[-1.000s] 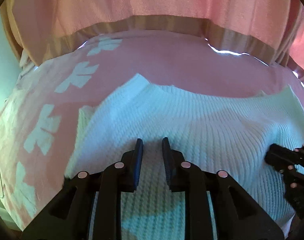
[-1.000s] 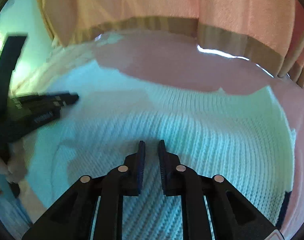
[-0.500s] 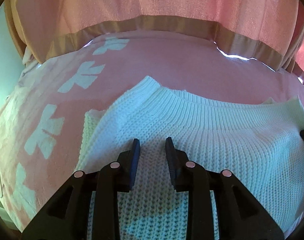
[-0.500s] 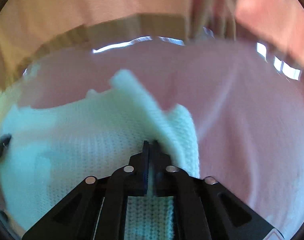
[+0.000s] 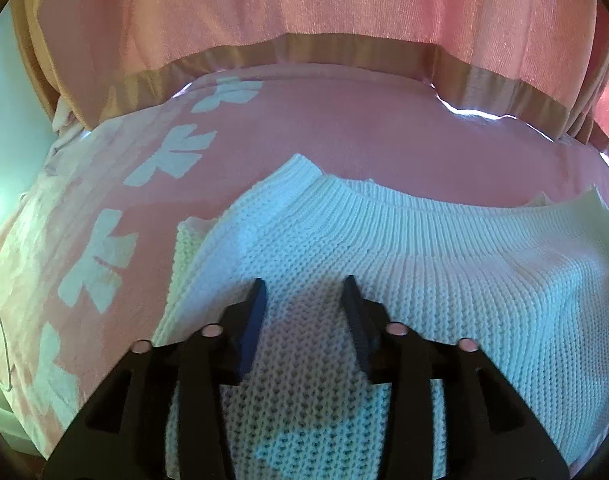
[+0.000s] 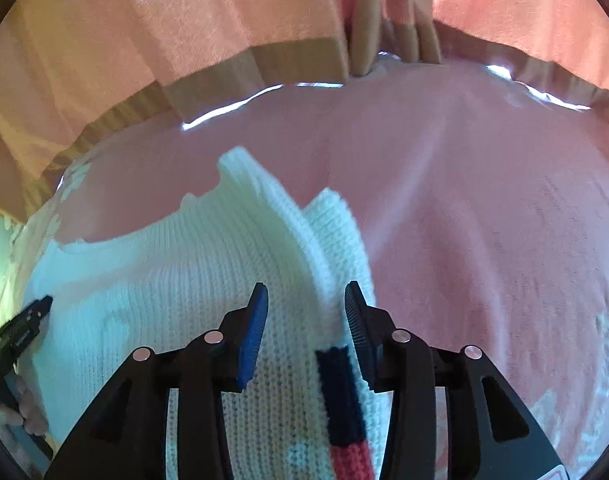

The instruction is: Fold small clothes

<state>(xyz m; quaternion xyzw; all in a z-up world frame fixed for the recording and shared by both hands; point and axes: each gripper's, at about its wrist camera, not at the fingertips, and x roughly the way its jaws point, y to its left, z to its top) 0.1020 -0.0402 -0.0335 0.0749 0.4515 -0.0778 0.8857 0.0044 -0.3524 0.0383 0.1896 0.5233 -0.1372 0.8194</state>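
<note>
A small white knit sweater lies folded on a pink bedspread. My left gripper is open and empty just above the sweater's left part, below the ribbed neckline. In the right wrist view the sweater has a raised fold ridge and a navy and red stripe near its right edge. My right gripper is open, jaws on either side of that ridge, holding nothing. The left gripper's tip shows at the far left of that view.
The bedspread has white flower prints along its left side. Pink curtains with a tan band hang behind the bed. The bed's left edge drops off at the far left.
My right gripper was shut on the sweater's right edge half a second ago; it has opened and let the fold drop. My left gripper has opened wider and stayed in place.
</note>
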